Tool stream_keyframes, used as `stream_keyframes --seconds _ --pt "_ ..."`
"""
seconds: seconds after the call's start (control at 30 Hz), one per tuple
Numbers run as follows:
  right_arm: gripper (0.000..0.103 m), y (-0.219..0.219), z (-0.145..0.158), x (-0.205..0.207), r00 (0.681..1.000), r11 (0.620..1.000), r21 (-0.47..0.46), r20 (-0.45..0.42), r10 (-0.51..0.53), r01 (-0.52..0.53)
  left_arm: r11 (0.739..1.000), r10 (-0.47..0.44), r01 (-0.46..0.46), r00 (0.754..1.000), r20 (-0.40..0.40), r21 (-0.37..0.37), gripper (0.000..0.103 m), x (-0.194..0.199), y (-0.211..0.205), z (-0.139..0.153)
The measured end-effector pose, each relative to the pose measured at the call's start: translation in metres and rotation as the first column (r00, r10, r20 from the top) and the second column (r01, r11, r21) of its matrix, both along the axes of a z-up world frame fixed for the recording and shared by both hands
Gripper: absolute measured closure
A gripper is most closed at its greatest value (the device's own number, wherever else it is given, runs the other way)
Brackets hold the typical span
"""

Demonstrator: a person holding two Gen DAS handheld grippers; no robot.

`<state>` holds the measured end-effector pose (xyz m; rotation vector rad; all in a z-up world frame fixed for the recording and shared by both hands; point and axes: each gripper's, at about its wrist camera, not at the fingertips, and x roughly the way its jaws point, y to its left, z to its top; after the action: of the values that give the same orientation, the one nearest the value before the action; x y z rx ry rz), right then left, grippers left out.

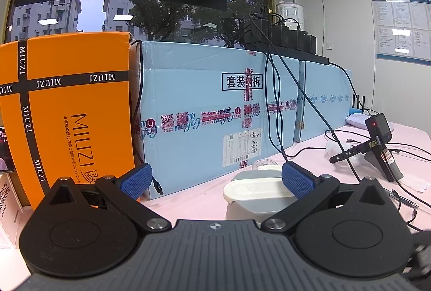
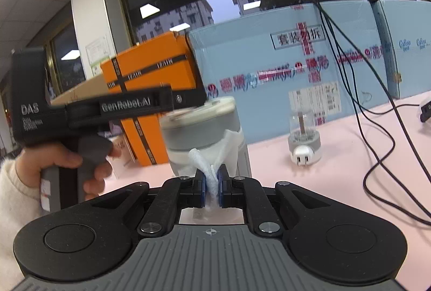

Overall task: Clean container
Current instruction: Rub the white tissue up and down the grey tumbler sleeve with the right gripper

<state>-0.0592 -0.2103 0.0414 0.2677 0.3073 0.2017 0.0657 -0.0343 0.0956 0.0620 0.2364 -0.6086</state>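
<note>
While the left claw (image 1: 215,180) stands released, its blue pads wide apart and the right pad just at the container (image 1: 253,196) without pinching it, the wiping step looks to be in hand; going left to right in the right wrist view, a hand (image 2: 67,164) grips the handle of the left tool, whose bar reaches over the container's lid; the container (image 2: 202,129), grey with a pale lid, stands on the pink tabletop (image 2: 336,169) before the orange box (image 2: 150,81); a white wipe (image 2: 212,164) lies against its lower wall; the right claw (image 2: 211,188) is clenched on that wipe; further right sits a small glass jar (image 2: 303,129). Next, I judge, the wipe must be dragged around the wall while the left claw steadies the container, which may otherwise tip or slide.
</note>
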Motion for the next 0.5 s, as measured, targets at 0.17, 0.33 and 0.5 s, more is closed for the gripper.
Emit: stream_keyframes --seconds 0.17,0.33,0.5 --pt "0.095 0.0 -0.017 0.01 0.997 1.0 0.006 -0.077 0.023 -0.023 1.0 0.0 0.0 1.0 -0.004 -0.004 0.0 0.001 0.001 0.0" --pt "0.095 0.004 -0.006 0.004 0.999 1.0 -0.011 -0.045 0.013 -0.014 1.0 -0.007 0.007 1.0 -0.005 -0.003 0.0 0.001 0.0 0.0" --pt "0.095 0.004 0.016 -0.006 0.998 1.0 -0.015 0.069 0.003 -0.002 1.0 -0.007 0.007 1.0 0.001 0.005 0.0 -0.001 -0.001 0.001"
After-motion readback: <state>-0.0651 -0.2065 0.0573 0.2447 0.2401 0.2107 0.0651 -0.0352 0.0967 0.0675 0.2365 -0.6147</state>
